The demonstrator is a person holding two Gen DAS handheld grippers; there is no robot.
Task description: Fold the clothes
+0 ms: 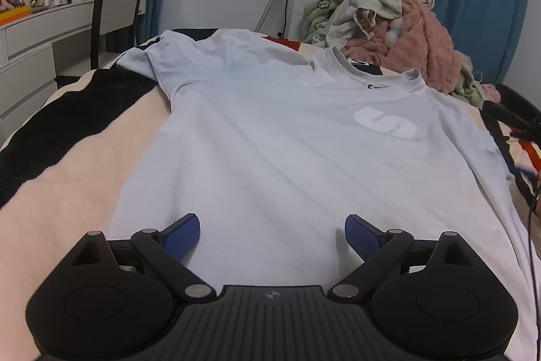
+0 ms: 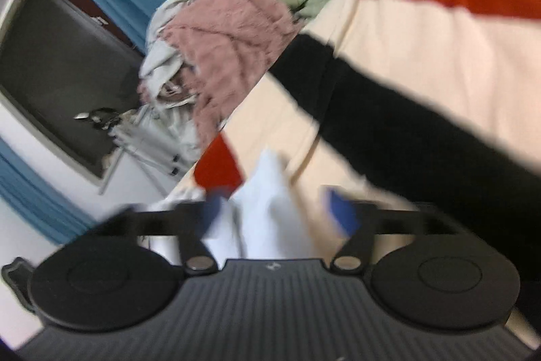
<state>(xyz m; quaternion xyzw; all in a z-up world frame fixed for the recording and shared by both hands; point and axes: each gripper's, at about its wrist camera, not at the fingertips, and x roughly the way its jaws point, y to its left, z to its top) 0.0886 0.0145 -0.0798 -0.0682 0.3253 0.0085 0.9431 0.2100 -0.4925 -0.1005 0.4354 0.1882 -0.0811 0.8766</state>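
Shirt (image 1: 304,137) lies flat on the bed (image 1: 67,192), its long axis running straight ahead from the open, empty left gripper (image 1: 272,235) toward the collar. Right gripper (image 2: 274,212) is open too, with a white fold (image 2: 267,192) of the shirt between its blurred fingers.

Open cream, black and red striped blanket (image 1: 67,178) to the left of the flat pale grey T-shirt (image 1: 287,141): free passage. Far right corner blocked by a heap of pink fleece and pale garments (image 1: 389,32). Black cable (image 1: 532,225) trailing along the right edge. White chair (image 1: 118,5) and drawer unit (image 1: 30,56) beyond the left bedside.
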